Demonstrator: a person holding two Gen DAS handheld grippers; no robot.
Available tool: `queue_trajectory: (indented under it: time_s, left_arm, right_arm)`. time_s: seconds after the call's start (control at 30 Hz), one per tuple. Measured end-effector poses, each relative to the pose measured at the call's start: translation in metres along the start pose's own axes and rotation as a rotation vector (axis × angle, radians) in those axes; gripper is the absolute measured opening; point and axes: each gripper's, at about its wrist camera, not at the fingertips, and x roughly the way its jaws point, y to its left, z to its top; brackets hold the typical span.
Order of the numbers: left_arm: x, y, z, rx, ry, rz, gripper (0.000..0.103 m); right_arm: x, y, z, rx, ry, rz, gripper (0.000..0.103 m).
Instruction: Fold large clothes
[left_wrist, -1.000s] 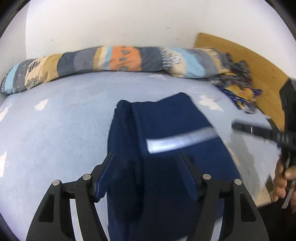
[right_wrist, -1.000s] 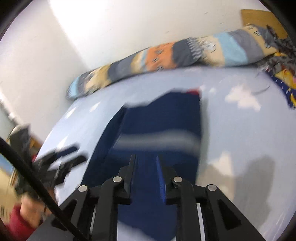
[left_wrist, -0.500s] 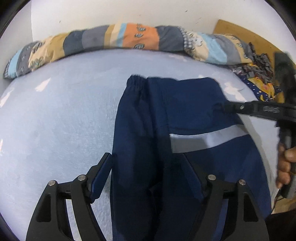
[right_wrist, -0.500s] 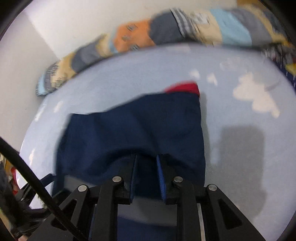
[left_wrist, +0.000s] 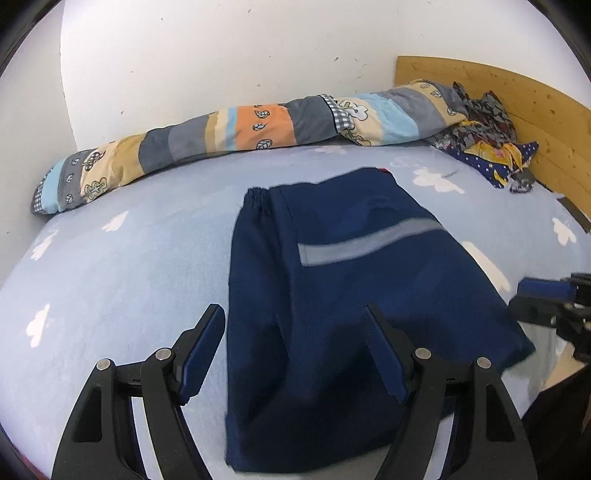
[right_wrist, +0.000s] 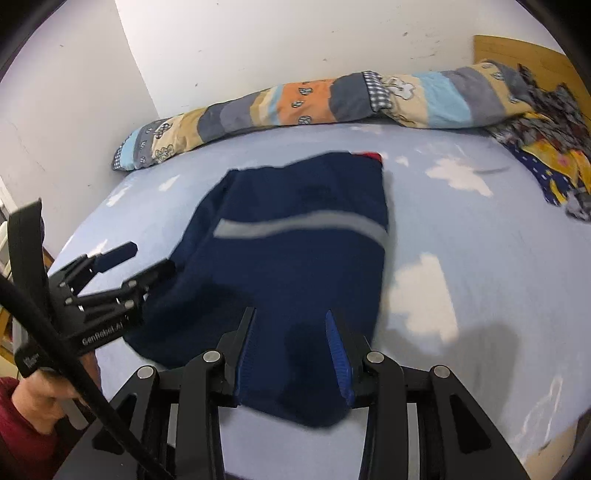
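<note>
- The navy garment (left_wrist: 332, 295) lies folded on the light-blue bed sheet (left_wrist: 110, 277), nearer my edge of the mattress than the patchwork bolster (left_wrist: 240, 129) along the wall; its grey stripe (left_wrist: 369, 240) faces up.
- My right gripper (right_wrist: 291, 350) has just been opening. The near edge of the garment sits between its jaws, but the pads look clear of the cloth, so I judge it released.
- My left gripper (left_wrist: 295, 354) stands wide apart over the garment's near left part, gripping nothing.
- Risk: the near edge hangs close to the mattress rim. If I pull either gripper back while a pad still drags on the fabric, I think the top layer will slide and undo the fold.
- Risk: the left side shows a loose lengthwise ridge toward the bolster. Pinching there could catch only one layer and skew the next fold.
- The heap of patterned clothes (left_wrist: 487, 147) by the wooden headboard (left_wrist: 535, 110) lies well away.
</note>
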Motion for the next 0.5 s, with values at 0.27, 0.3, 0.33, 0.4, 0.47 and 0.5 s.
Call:
queue_trajectory:
  time_s: [0.27,0.3,0.33,0.4,0.47,0.5]
  left_arm:
    - [0.000,-0.018,-0.030,0.019,0.050,0.023,0.076]
    - [0.002,-0.018,-0.032,0.028,0.057,0.032,0.076]
    - [0.004,-0.018,-0.034,0.032,0.063,0.037,0.076]
    - [0.007,-0.016,-0.035,0.029,0.072,0.043,0.076]
    - [0.010,-0.013,-0.035,0.011,0.084,0.038,0.076]
    - [0.011,-0.011,-0.034,0.003,0.087,0.036,0.076]
  right_arm:
    - [0.008,-0.001,-0.025,0.006,0.038,0.005,0.041]
    - [0.008,-0.001,-0.027,0.011,0.040,0.006,0.043]
    - [0.011,-0.001,-0.028,0.015,0.048,0.009,0.043]
    - [0.015,-0.001,-0.028,0.012,0.060,0.000,0.044]
    - [0.018,0.000,-0.029,0.001,0.062,-0.012,0.045]
    - [0.019,0.000,-0.029,-0.005,0.063,-0.019,0.045]
